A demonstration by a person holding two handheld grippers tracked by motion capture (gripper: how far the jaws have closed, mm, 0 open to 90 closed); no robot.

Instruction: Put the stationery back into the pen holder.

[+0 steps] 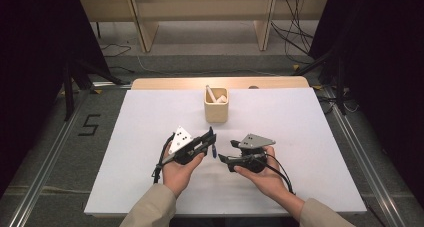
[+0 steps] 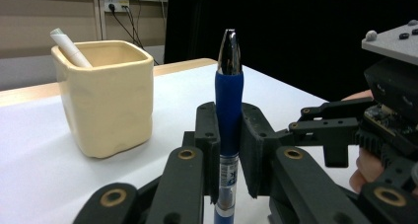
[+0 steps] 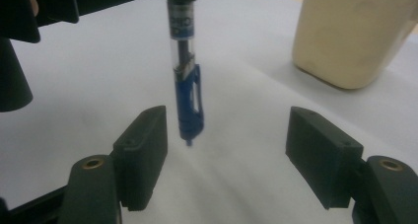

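The left gripper (image 1: 210, 138) holds the blue pen (image 2: 228, 110) tight between its jaws, above the white table (image 1: 125, 137) at about 6 o'clock from the cream cup (image 1: 216, 107), while the right gripper (image 3: 226, 150) stands wide open with nothing in it, just beside the pen at 3 o'clock.
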